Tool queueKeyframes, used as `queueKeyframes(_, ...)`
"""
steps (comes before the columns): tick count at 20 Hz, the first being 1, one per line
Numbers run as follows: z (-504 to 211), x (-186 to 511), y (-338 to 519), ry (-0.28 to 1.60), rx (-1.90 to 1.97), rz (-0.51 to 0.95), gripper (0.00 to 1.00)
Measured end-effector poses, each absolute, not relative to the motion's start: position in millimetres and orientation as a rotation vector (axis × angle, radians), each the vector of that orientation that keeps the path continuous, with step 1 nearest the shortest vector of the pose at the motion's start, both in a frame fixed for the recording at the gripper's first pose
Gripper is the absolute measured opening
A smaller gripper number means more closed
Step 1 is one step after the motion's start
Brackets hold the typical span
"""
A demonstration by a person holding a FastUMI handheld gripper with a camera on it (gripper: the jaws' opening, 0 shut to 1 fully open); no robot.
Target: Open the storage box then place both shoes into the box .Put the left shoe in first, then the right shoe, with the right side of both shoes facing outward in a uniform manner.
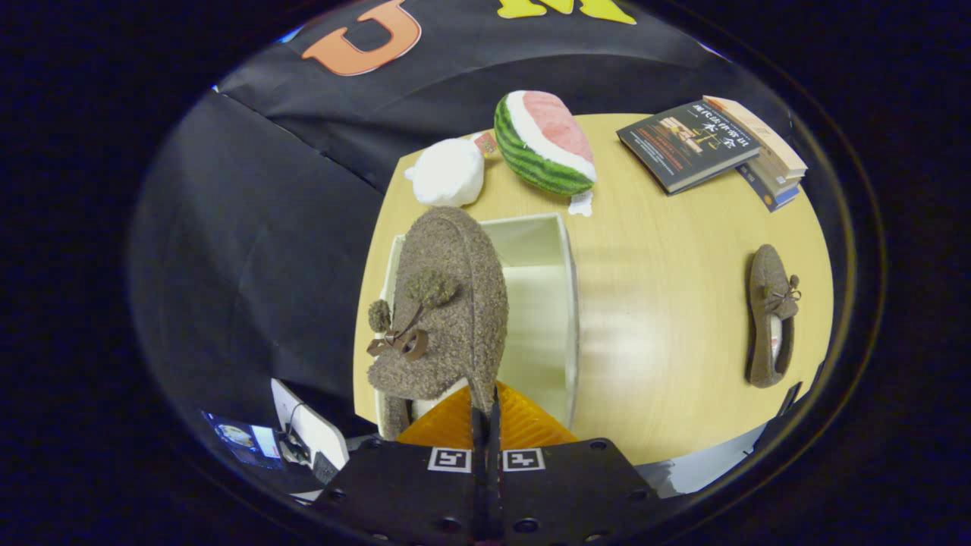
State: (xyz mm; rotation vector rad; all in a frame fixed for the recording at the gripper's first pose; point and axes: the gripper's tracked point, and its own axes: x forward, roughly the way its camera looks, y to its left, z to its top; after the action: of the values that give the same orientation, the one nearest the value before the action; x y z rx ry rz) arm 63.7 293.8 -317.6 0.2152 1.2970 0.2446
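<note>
Fuzzy brown wool up close: the first shoe hangs from the gripper, whose fingers are pinched almost together on the thin edge of its collar, so it is holding the shoe and nothing else. The shoe dangles right over the storage box, which stands open, its pale interior bare, the shoe covering the box's left wall. The bow and pompoms face the viewer.

The second shoe lies well to the right of the box on the tabletop, sole side away, waiting its turn. Beyond the box sit a watermelon plush and a white plush; a stack of books is beyond and right of the box.

For this step, I'd say: lower straight down, keep the shoe clear of the box's rim, set it against the left wall to leave room for its partner, and check its right side faces outward before letting go. A thin grip on soft fabric may slip, so go slowly.
</note>
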Motion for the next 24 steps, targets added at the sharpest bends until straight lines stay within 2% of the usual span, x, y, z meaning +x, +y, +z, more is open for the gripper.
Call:
queueKeyframes(6, -376.9, 77.0, 326.5, 1.367, 0.16, 0.143, 0.01)
queueKeyframes(15, -449.5, 89.2, 341.6, 1.393, 0.009, 0.097, 0.01)
queueKeyframes(18, -456.7, 89.7, 339.1, 1.409, 0.006, 0.089, 0.04)
queueKeyframes(20, -451.1, 89.3, 340.5, 1.407, 0.015, 0.107, 0.07)
queueKeyframes(21, -449.0, 88.9, 340.2, 1.396, 0.019, 0.113, 0.12)
queueKeyframes(22, -446.4, 90.4, 342.0, 1.387, 0.033, 0.126, 0.12)
queueKeyframes(24, -428.0, 84.0, 344.3, 1.377, 0.042, 0.155, 0.32)
